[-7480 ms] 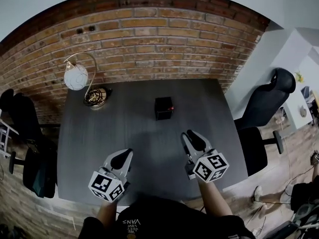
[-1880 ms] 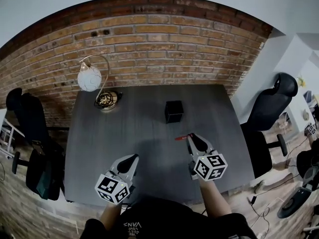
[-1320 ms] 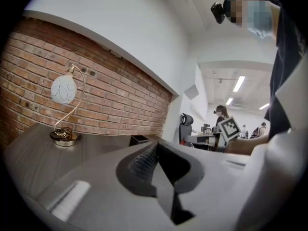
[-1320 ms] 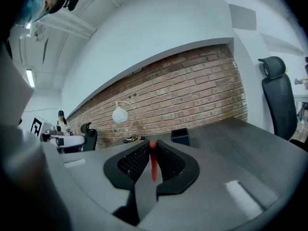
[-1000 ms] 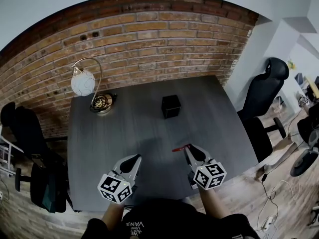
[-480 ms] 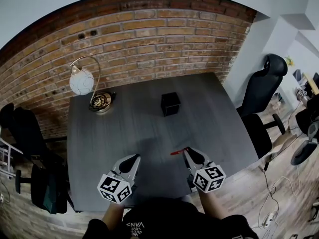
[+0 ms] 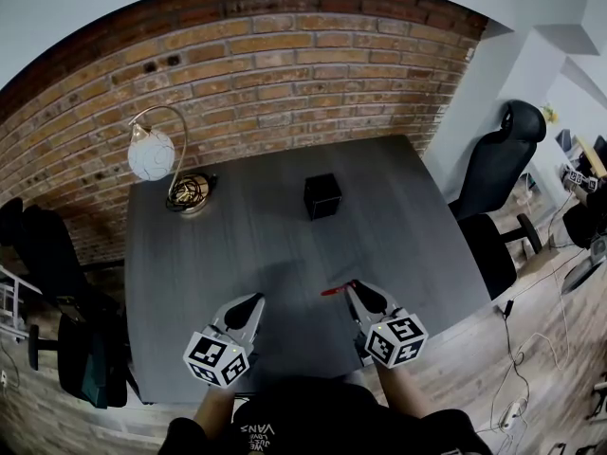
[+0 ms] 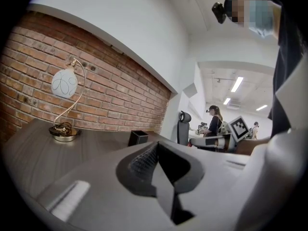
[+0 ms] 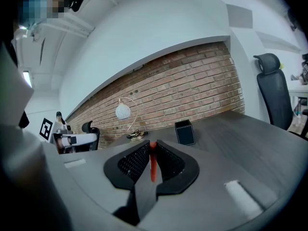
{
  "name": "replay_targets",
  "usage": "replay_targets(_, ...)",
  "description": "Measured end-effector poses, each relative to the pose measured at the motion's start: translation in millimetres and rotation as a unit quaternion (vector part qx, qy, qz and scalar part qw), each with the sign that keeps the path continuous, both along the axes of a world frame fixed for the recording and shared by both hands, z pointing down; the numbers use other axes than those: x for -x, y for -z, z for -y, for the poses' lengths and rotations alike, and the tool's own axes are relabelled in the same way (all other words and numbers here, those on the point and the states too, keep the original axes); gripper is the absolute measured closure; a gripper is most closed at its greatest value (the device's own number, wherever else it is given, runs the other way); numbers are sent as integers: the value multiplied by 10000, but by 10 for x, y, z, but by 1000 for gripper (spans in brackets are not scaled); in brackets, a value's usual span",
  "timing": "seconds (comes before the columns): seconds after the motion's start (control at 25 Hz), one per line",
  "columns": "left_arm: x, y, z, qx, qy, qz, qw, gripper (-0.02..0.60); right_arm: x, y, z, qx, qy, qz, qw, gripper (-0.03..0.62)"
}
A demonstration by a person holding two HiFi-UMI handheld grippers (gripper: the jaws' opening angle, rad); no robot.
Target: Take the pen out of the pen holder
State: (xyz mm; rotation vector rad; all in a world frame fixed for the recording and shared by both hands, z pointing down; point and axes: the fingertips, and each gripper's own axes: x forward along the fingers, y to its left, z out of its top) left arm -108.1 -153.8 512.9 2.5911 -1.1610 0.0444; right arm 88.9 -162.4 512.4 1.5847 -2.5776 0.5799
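The right hand-held gripper is clamping the red pen, with both jaws pressing in on the thin barrel from either side. In the right gripper view the pen is standing upright at the centre of the frame. In the head view it is poking out to the left of the jaw tips, at lower centre. This crosswise pinch is probably giving the ribbed pads a firm bite on so slim a thing. The pen is hanging over the near part of the table, fully clear of the black pen holder. The holder is sitting well apart at upper centre of the head view, so the removal itself is looking finished. The left hand-held gripper is idling at lower left of the head view, jaws together with nothing between them. It is likely not being used because the holder is standing steady without bracing. A lamp is standing at the upper left of the table, near the brick wall and out of the way.
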Motion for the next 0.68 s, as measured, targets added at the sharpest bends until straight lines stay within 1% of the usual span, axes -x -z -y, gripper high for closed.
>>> replay_targets(0.68, -56, -37, -16, 57, 19, -3, 10000, 528, -55, -28, 17, 24, -9, 47, 10000, 545)
